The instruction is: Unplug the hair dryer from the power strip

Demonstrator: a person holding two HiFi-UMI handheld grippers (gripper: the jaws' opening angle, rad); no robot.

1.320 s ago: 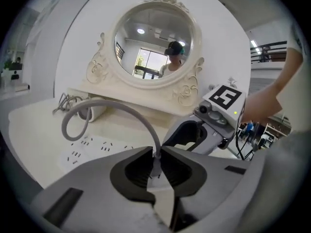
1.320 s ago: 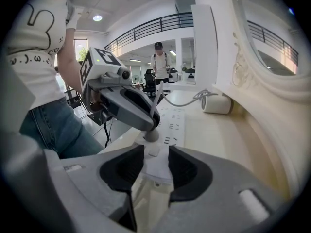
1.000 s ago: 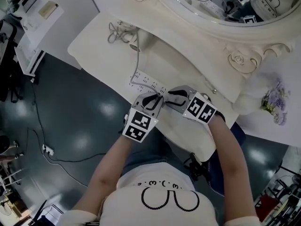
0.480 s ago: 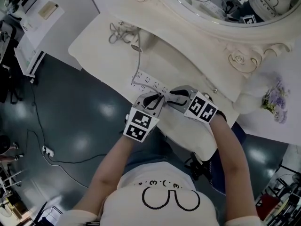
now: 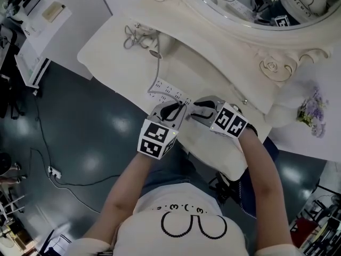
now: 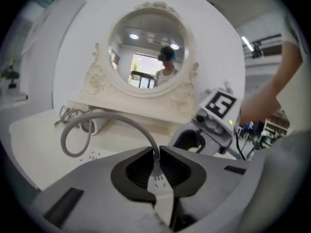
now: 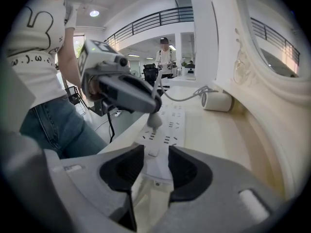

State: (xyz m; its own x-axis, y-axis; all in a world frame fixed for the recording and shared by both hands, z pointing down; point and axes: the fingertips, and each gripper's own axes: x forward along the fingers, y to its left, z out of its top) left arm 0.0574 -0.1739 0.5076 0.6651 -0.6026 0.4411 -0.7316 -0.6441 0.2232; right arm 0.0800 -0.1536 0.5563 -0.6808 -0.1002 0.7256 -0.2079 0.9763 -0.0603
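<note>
Grip check: left gripper (image 6: pixel 155 154) has its jaws nearly together, pinched on the grey cord (image 6: pixel 121 121) right where it enters the plug (image 7: pixel 154 121). Right gripper (image 7: pixel 156 166) has its jaws set narrowly around the near end of the power strip (image 7: pixel 167 125), pads against both long edges, holding it to the dressing table (image 5: pixel 106 47). Plug stands at a socket near that end; we cannot tell whether the prongs are clear. Hair dryer (image 5: pixel 153 47) lies well apart at the back of the table, under the mirror (image 6: pixel 148 55), its cord arching over to the left jaws.

Risks as we judge them:
- Hold is on cord, not plug body. A hard pull could let the cord slide through the pads, or strain it at the plug neck.
- A slanted pull could bind the prongs in the socket. The strip would then lift or twist out of the right jaws, which grip only its end.
- Sudden release could whip the cord back and tug the dryer.
- The two grippers sit just beside each other, so a jerk may knock them together.
</note>
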